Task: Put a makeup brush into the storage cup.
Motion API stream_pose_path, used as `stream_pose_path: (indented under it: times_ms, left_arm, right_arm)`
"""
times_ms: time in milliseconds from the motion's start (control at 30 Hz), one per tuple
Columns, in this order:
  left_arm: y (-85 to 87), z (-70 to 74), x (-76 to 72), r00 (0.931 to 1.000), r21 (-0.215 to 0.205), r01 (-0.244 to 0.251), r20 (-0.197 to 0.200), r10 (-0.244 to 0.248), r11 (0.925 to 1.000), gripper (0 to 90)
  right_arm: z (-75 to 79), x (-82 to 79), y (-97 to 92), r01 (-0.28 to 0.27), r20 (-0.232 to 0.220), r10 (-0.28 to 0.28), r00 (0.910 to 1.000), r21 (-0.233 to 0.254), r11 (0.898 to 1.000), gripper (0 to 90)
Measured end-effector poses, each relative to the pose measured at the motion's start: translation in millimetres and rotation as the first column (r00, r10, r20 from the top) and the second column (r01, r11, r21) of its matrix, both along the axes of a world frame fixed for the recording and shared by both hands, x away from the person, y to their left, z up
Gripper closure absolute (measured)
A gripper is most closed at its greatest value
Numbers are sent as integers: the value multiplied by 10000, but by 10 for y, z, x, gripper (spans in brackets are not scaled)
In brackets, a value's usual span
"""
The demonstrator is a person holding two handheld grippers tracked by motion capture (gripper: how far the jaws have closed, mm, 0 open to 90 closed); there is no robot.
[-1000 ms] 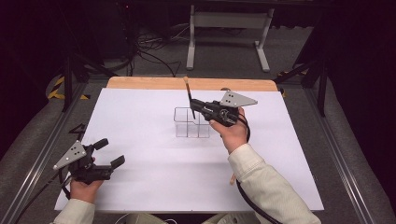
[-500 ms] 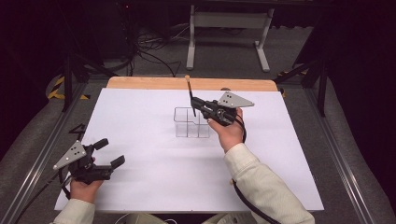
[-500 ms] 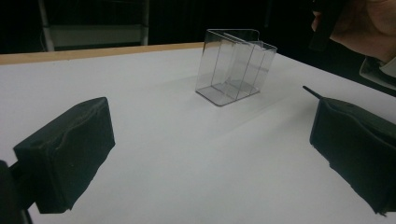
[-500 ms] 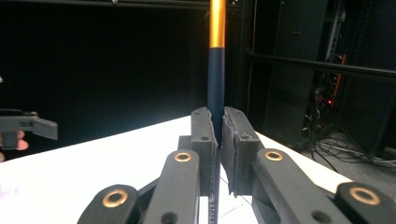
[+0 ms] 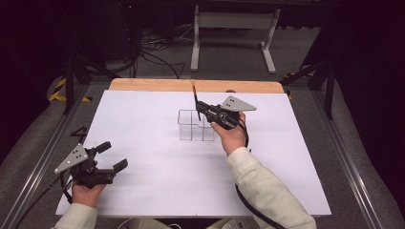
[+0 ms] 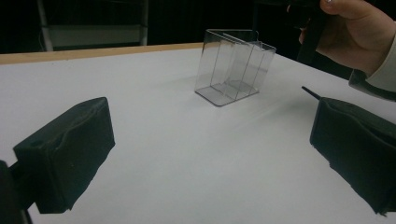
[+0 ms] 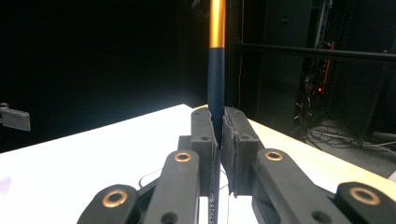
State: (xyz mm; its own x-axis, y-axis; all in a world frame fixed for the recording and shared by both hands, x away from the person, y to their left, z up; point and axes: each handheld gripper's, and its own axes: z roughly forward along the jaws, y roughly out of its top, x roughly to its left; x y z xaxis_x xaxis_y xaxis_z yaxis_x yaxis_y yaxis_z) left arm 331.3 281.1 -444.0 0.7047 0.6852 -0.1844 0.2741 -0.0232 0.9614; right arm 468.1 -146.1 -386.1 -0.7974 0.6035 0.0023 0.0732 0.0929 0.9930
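High view, left to right: left gripper (image 5: 107,155) resting near the table's (image 5: 143,191) front-left corner, jaws spread wide with nothing between them, held in the left hand (image 5: 86,193). Toward the middle of the white table, slightly nearer the far wooden edge, clear divided organizer (image 5: 196,126) standing upright. Just to its right, right gripper (image 5: 199,107) in the right hand (image 5: 231,136), clenched on a slim dark pen (image 5: 195,100) with an orange-gold band. Pen upright, slightly tilted, rising above the jaws, poised over the organizer's far right part; whether its lower end is inside a compartment cannot be told.

Left gripper view: black pads (image 6: 70,149) wide apart at either side, organizer (image 6: 233,67) ahead on the white surface, right hand (image 6: 359,32) above and right of it.

Right gripper view: pads (image 7: 236,149) pressed tight against the pen (image 7: 216,79), dark barrel passing down between them, gold section higher up.
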Motion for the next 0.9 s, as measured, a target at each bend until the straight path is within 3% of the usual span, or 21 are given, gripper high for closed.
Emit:
stream_pose_path:
  times_ms: [533,900]
  left_arm:
    - [-1,-1,0,10000,-2,14,-23,-14,10000,4]
    - [-4,-3,1,9999,-46,70,-75,-70,10000,7]
  right_arm:
    - [-191,18,45,274,-776,-279,9966,-79,9996,836]
    - [-295,4,72,403,-1665,-433,9851,-213,9990,835]
